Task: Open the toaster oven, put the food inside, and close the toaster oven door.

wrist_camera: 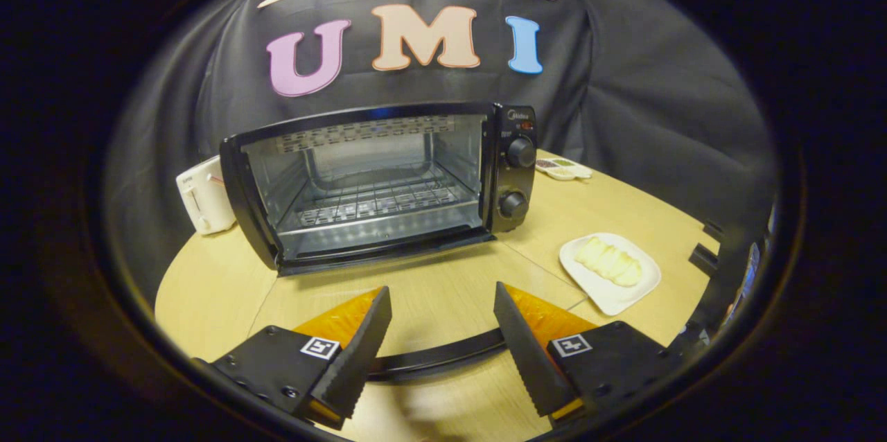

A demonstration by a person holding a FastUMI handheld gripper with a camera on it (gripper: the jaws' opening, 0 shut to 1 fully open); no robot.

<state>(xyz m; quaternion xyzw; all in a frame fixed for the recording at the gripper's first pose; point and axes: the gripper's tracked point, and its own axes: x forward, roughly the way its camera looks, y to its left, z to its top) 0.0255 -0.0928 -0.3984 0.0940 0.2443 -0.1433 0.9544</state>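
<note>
A black toaster oven (378, 182) stands on the wooden table (208, 289), straight ahead of the fingers. Its door is folded down toward me, and the wire rack (378, 203) inside is bare. The door's curved black handle (436, 357) runs across the gap between my fingers, near their bases. My gripper (442, 303) is open, and neither finger presses on the handle. Pale slices of food (610, 262) lie on a white square plate (613, 300), to the right of the oven and just beyond the right finger.
A small white appliance (204, 196) stands against the oven's left side. A little tray of compartments (563, 168) lies behind the oven at the right. Two knobs (518, 151) sit on the oven's right panel. A black frame (714, 269) edges the table at far right.
</note>
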